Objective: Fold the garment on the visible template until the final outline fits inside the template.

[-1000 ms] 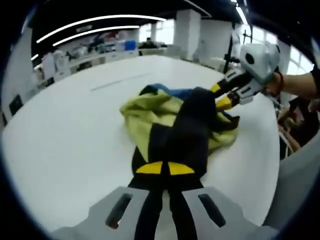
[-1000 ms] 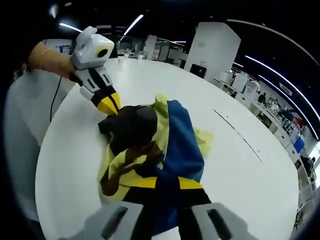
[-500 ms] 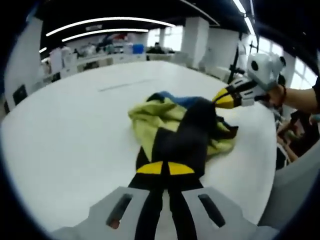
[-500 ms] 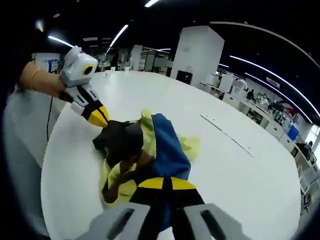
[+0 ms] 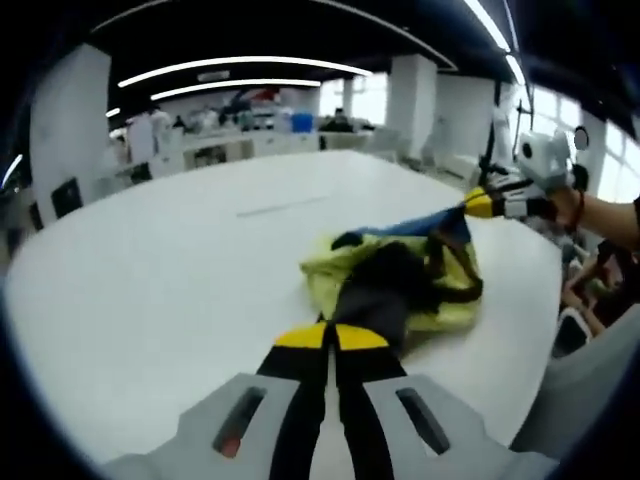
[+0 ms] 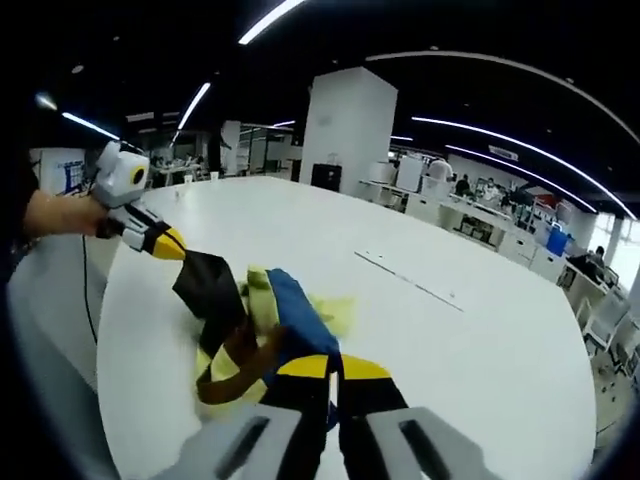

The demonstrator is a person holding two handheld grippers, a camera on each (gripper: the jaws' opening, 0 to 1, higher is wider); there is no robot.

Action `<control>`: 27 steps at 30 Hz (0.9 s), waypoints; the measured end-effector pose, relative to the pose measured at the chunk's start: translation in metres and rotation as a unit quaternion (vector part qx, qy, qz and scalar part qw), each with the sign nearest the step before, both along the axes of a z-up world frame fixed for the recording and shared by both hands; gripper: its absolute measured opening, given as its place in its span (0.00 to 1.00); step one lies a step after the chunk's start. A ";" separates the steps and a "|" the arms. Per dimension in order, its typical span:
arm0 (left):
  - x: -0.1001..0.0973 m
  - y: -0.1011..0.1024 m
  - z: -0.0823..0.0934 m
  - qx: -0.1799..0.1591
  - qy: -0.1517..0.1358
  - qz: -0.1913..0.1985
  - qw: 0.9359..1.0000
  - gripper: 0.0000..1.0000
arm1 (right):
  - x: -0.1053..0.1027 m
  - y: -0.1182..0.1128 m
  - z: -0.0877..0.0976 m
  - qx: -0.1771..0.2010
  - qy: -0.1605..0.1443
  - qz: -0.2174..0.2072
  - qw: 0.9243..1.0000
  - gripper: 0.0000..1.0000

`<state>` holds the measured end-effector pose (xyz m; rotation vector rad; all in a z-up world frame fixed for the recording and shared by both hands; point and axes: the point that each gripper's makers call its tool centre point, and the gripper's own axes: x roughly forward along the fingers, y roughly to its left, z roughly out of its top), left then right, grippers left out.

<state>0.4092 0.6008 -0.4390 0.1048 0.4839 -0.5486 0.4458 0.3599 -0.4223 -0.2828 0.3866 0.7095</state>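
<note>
Garment [image 5: 400, 285]: bunched on the white surface [image 5: 150, 280]. Your left gripper [image 5: 331, 338] and right gripper [image 6: 333, 368], fingers clenched on cloth, have drawn apart, stretching it; folding not begun.

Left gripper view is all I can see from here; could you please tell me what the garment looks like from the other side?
Observer: In the right gripper view, the garment hangs stretched between both grippers, its blue part nearest the right gripper.
Operator: Thank you. Is my left gripper holding cloth?
Observer: Yes, the left gripper pinches the garment's black corner above the white table.
Operator: Any markings on the table?
Observer: A thin dark line runs across it beyond the garment.
</note>
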 end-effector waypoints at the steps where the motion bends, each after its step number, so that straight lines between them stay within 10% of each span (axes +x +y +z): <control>1: 0.001 0.002 0.005 0.000 -0.006 0.003 1.000 0.00 | 0.001 -0.002 0.004 0.002 -0.002 -0.003 1.000 0.00; 12: 0.014 0.028 0.068 -0.014 -0.079 0.044 0.996 0.00 | 0.012 -0.042 0.058 0.007 -0.055 -0.067 0.996 0.00; 27: 0.032 0.069 0.110 -0.024 -0.117 0.100 0.988 0.00 | 0.027 -0.076 0.081 0.012 -0.051 -0.106 0.993 0.00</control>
